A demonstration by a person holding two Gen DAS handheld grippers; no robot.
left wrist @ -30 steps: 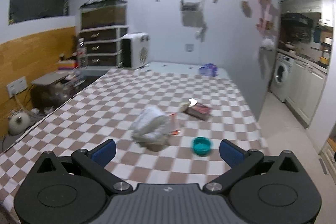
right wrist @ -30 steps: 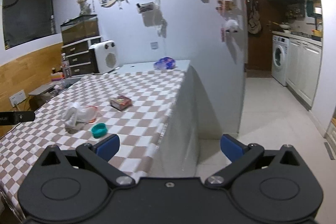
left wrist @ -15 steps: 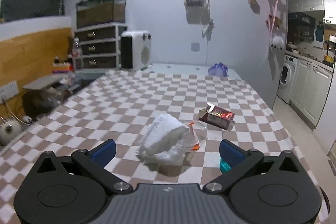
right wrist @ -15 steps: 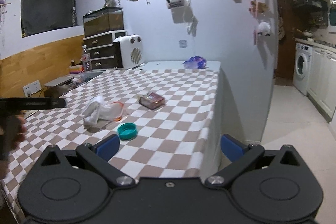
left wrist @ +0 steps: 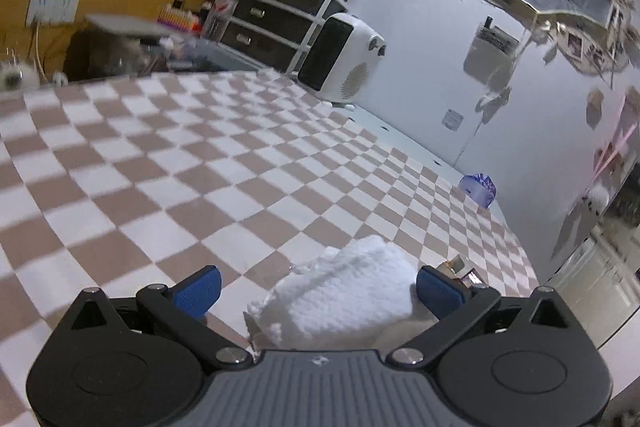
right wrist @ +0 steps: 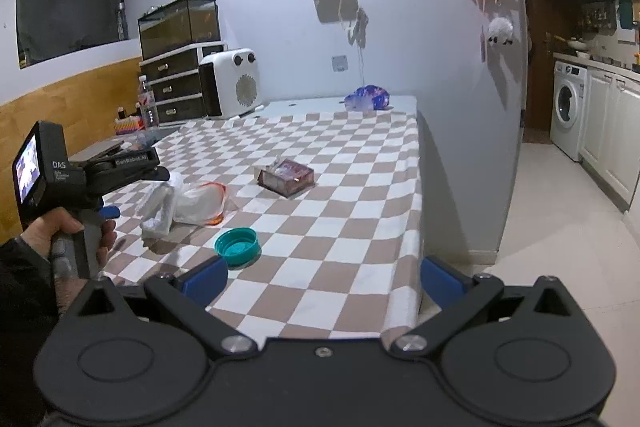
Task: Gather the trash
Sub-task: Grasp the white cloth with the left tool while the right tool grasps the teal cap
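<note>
1. Two tools are in view, both with their blue-padded fingers spread wide and nothing between the pads.
2. Left tool (left wrist: 317,289) hangs low over the table (left wrist: 168,163), tilted, with a crumpled white tissue wad (left wrist: 344,291) lying in the gap between its fingers; neither pad touches the wad as far as the blurred left wrist view lets me judge.
3. Seen from the right wrist camera, a hand (right wrist: 68,227) grips the left tool's handle at the table's near left side, its small screen lit.
4. Right tool (right wrist: 322,277) hovers off the near edge of the table, released, its left pad just before a teal lid (right wrist: 237,247) that lies open side up on the checkered cloth.
5. Just beyond the teal lid sits a clear plastic bag (right wrist: 200,203) with an orange strip, touching the white wad at its left.
6. Further back and to the right lies a small dark red box (right wrist: 285,177), one flap raised, apart from the bag.
7. At the far end, on the bare part of the table, rests a blue and purple wrapper (right wrist: 368,98), with a white heater (right wrist: 230,83) near the far left corner and a dark drawer unit (right wrist: 176,87) behind it.
8. Off to the right, a washing machine (right wrist: 568,105) stands in the kitchen area.
</note>
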